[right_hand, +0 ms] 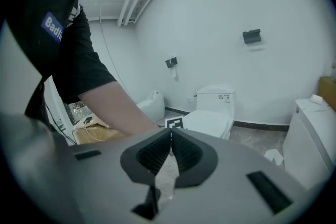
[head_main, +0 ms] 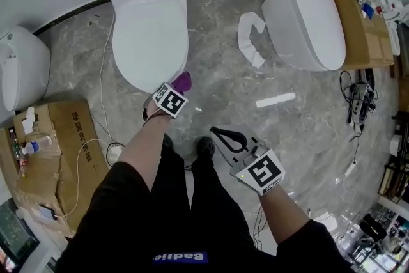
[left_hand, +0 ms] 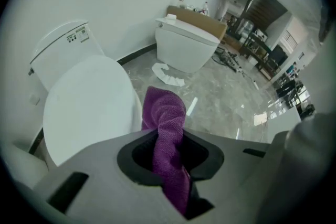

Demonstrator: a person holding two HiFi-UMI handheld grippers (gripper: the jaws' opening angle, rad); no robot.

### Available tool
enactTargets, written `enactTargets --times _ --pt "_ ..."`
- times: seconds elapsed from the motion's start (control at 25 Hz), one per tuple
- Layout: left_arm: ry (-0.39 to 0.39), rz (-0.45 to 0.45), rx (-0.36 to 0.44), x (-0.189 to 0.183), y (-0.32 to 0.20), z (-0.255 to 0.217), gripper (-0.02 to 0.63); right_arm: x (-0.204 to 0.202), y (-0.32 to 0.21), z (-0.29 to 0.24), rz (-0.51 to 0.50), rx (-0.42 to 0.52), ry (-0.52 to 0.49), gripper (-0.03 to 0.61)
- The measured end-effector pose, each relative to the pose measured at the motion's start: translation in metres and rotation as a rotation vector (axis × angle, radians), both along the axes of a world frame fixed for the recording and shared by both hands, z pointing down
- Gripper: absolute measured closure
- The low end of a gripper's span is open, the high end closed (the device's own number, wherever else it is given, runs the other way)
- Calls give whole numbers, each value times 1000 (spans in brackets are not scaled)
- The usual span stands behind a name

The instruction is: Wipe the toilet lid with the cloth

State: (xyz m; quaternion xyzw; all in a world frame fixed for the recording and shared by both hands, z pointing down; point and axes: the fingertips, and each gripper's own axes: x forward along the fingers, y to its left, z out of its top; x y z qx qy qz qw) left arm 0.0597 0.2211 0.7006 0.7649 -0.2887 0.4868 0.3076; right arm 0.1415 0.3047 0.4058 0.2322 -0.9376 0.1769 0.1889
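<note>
Purple cloth (left_hand: 168, 128): bunched and clamped in the left gripper (left_hand: 170, 150), jaws closed on its middle — a loose fold pokes out ahead of them.
Right gripper (right_hand: 170, 152): jaws pressed together, nothing between them; held low by the person's leg, well apart from the toilet.
Toilet lid (head_main: 150, 35): white, shut flat; the cloth sits just at its front edge, contact unclear.
Risk, grip: only a narrow bunch leads — pressing down could put hard jaw tips on the lid rather than fabric.
Risk, drag: friction on a stroke may pull the cloth out.
Risk, floor: white cable (head_main: 101, 93) beside the feet could snag a step.
</note>
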Motion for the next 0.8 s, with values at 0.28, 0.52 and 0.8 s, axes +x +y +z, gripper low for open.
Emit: enactTargets --times 0.28,0.52,0.8 --pt "175 -193 75 40 56 -116 532 51 13 -56 -46 44 22 549" --pt "218 -320 231 -7 97 -237 534 45 30 -112 -134 97 -13 549" --pt "317 -420 474 -66 131 -370 532 -17 51 -169 -225 155 -43 549"
